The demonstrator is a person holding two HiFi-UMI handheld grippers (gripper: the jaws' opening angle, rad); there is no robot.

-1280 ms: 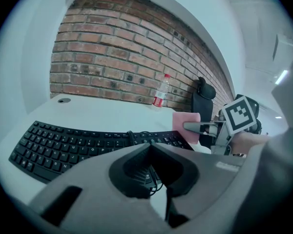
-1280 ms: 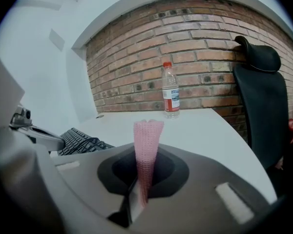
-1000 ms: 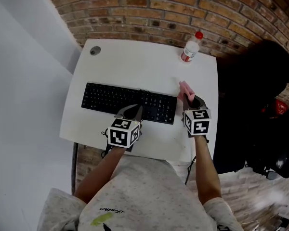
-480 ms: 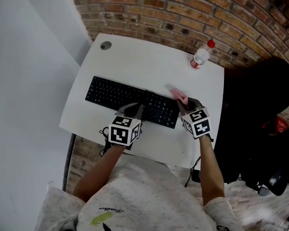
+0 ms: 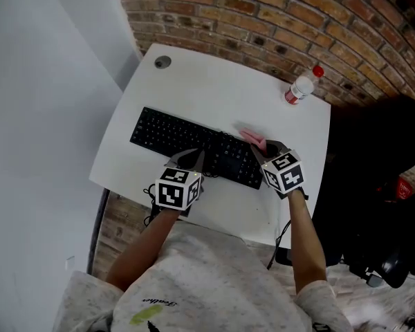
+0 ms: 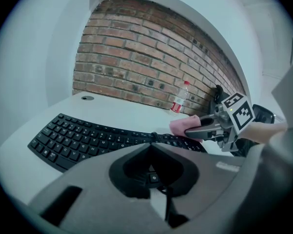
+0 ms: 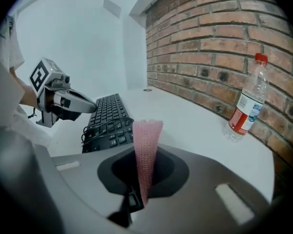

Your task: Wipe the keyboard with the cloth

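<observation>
Head view: right gripper, pinching the pink cloth, has moved off the bare table onto the right end of the keyboard. Wiping looks about to start. Left gripper, jaws pressed together and empty, sits at the keyboard's front edge.

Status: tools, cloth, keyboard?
Left tool shut, empty, at keyboard front edge. Right tool shut on pink cloth, at keyboard's right end. Cable looped on keys there.

White desk against red brick wall; plain white wall left; black chair right.
</observation>
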